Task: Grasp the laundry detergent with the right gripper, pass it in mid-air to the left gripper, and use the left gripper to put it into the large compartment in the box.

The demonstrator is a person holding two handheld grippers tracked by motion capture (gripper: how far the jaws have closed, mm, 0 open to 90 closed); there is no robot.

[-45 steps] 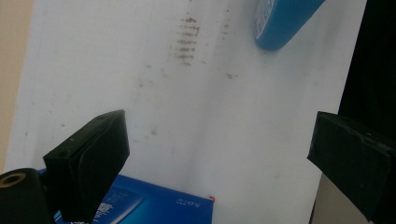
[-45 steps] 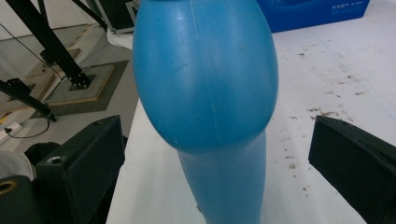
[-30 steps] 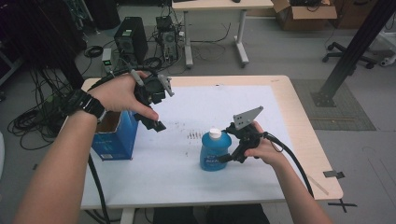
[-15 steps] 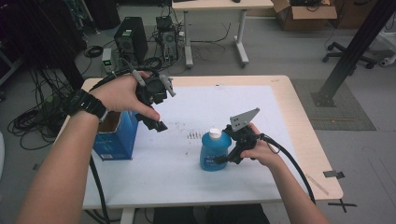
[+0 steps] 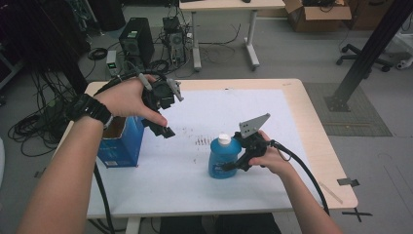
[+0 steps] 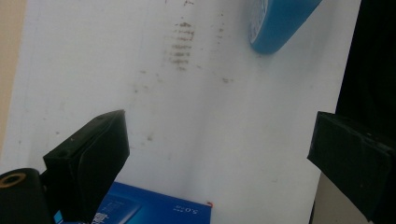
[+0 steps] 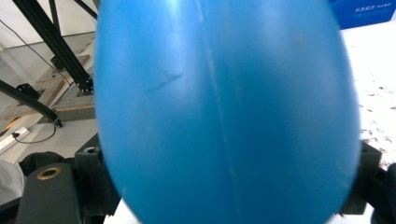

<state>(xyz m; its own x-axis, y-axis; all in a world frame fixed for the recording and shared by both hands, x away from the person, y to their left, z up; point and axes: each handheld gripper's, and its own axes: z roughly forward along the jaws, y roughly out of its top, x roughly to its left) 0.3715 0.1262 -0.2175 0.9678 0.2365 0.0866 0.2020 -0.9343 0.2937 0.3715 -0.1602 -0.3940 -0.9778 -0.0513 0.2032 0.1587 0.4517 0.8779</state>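
Note:
A blue plastic bottle [image 5: 221, 158] with a white cap [image 5: 223, 140] stands upright on the white table mat [image 5: 204, 112], right of centre. My right gripper [image 5: 233, 164] is shut on the bottle's lower body from the right. In the right gripper view the bottle [image 7: 224, 107] sits close up between the black jaws, which press on both its sides. My left gripper [image 5: 163, 114] hovers above the mat to the bottle's upper left. In the left gripper view it [image 6: 219, 140] is open, jaws wide apart with nothing between them. The bottle's base [image 6: 280, 23] lies beyond them.
An open blue cardboard box [image 5: 119, 144] stands at the table's left edge, just below my left hand; its blue face [image 6: 154, 210] is near the jaws. Dark smudges [image 5: 202, 141] mark the mat left of the bottle. Cables trail from both grippers off the front edge.

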